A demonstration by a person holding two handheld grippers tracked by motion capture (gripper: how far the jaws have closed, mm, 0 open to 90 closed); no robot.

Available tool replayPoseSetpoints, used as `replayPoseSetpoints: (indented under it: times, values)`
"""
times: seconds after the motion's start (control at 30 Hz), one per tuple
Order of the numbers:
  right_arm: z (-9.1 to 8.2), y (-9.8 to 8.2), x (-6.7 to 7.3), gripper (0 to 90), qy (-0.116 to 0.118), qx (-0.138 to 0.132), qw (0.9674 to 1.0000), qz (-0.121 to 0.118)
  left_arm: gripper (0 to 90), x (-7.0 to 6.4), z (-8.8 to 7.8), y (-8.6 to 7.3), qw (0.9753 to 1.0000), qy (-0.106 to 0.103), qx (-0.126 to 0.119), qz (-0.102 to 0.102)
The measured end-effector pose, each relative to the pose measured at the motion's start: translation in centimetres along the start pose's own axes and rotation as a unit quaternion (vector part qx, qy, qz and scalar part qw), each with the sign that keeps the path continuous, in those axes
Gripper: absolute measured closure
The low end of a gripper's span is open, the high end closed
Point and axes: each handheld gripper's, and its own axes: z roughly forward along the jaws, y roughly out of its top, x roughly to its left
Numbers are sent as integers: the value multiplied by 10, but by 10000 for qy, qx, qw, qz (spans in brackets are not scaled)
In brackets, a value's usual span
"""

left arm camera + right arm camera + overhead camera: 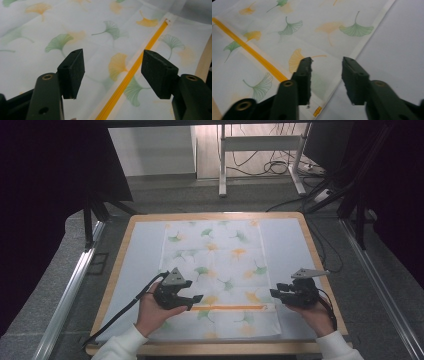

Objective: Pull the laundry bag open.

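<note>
Landmark: orange zip strip (227, 308) running across the near part of the pillowcase (215, 270).
Pillowcase: white cloth printed with green and yellow ginkgo leaves, lying flat on a pale sheet over the table (320, 265), roughly centred, near edge towards the person.
Handling (judgement): light, soft, limp; no stiffness, so it will sag and fold when lifted. Thin weave could slip out of a shallow pinch. Not fragile.
Where to grip (judgement): the hemmed side edges close to each end of the strip, where the cloth is doubled.
Left tongs (192, 301): at the left end of the strip, just above the cloth. Jaws wide apart, nothing between them; the strip passes under the gap in the left gripper view (112, 72).
Right tongs (275, 293): just past the right end of the strip, over the pillowcase's side hem. Jaws moderately apart, empty (326, 75).
Contact: cannot tell whether either tip touches the cloth.
</note>
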Motion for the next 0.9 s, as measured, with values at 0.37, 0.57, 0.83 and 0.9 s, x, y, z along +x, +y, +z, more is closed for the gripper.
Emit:
replayPoseSetpoints:
  times: [0.37, 0.57, 0.83, 0.9]
  values:
    - [-4, -6, 3, 883, 179, 98, 9998, -48, 385, -21, 25, 30, 9992, -358, 43, 149]
    - [4, -7, 4, 888, 277, 258, 9993, -67, 391, -26, 36, 32, 9987, -453, 180, 153]
    - [13, -8, 8, 889, 416, 400, 9982, -189, 397, -40, 50, 34, 9990, -295, 266, 216]
    - [13, -9, 9, 889, 385, 426, 9980, -261, 397, -44, 53, 35, 9988, -351, 290, 194]
